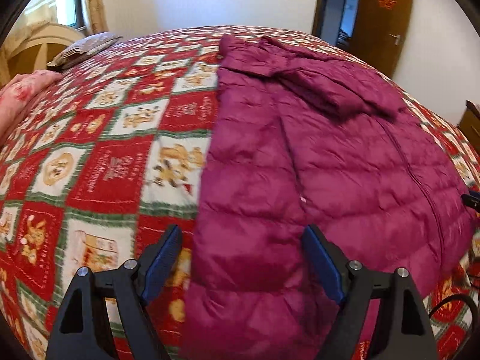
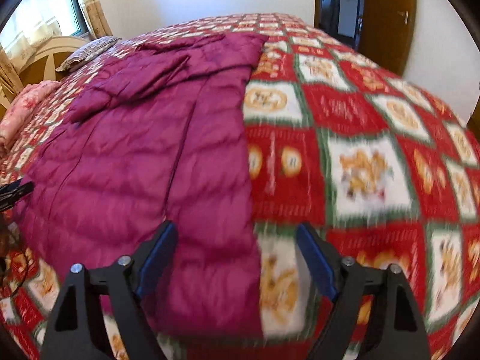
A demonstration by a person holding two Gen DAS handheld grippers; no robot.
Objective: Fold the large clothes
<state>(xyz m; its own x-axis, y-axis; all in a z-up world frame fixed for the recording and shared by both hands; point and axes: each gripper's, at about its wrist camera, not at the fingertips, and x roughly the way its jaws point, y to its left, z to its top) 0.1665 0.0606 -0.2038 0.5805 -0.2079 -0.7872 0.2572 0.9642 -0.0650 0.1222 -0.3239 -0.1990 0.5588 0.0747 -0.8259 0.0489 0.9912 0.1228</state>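
Note:
A magenta puffer jacket (image 1: 315, 162) lies flat on the bed, both sleeves folded in over its front. My left gripper (image 1: 243, 234) is open above the jacket's near left edge, holding nothing. The jacket also shows in the right wrist view (image 2: 144, 156). My right gripper (image 2: 237, 231) is open above the jacket's near right edge, holding nothing. The left gripper's tip (image 2: 18, 190) shows at the far left of the right wrist view, and the right gripper's tip (image 1: 472, 199) at the far right of the left wrist view.
A red, white and green patterned quilt (image 1: 105, 165) covers the bed. A striped pillow (image 1: 84, 49) and a pink floral pillow (image 1: 21, 93) lie at the headboard side. A brown door (image 1: 381, 18) stands open behind the bed. A black cable (image 1: 450, 303) lies near the jacket's hem.

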